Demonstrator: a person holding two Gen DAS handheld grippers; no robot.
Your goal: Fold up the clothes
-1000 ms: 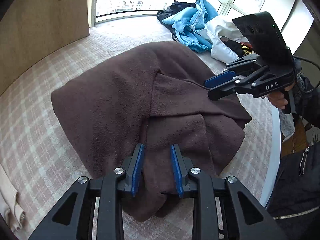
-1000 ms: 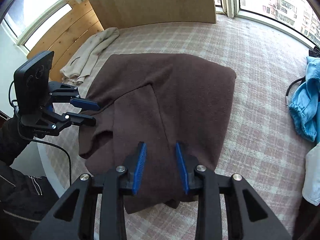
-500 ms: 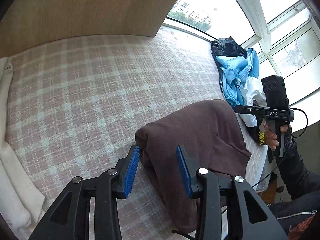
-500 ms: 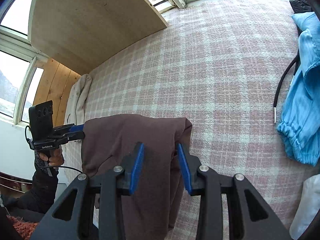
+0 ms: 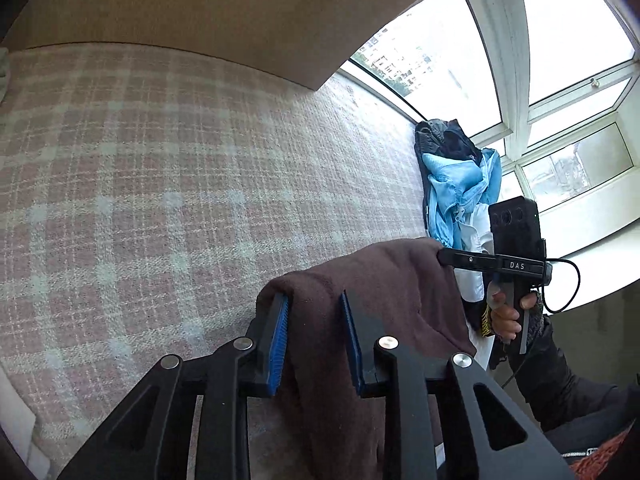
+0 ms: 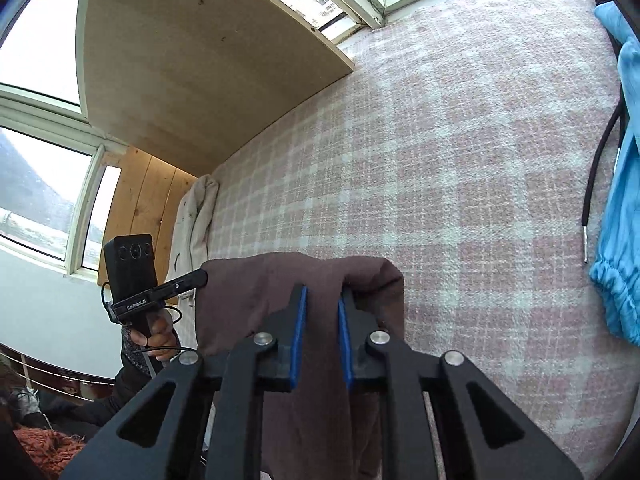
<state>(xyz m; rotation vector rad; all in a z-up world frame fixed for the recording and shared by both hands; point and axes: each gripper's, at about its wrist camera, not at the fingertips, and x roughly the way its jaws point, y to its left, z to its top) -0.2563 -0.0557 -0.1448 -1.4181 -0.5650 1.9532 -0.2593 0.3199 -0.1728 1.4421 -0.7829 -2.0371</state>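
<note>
Left hand-held gripper [image 5: 314, 344] and right hand-held gripper [image 6: 321, 340] each clamp the brown garment's [image 5: 380, 280] top edge, holding it hanging above the checked bed [image 5: 160, 200]; I judge it soft, thick, fairly heavy, best gripped at corners.

Tons of open room across the middle of the plaid blanket [image 6: 460, 152], nothing lying there. Stuff only crowds the edges: blue jacket [image 6: 624, 208] with its black drawstring [image 6: 596, 184] on the right, beige garment [image 6: 196, 224] along the left, wooden board [image 6: 192, 48] blocking the far side.
</note>
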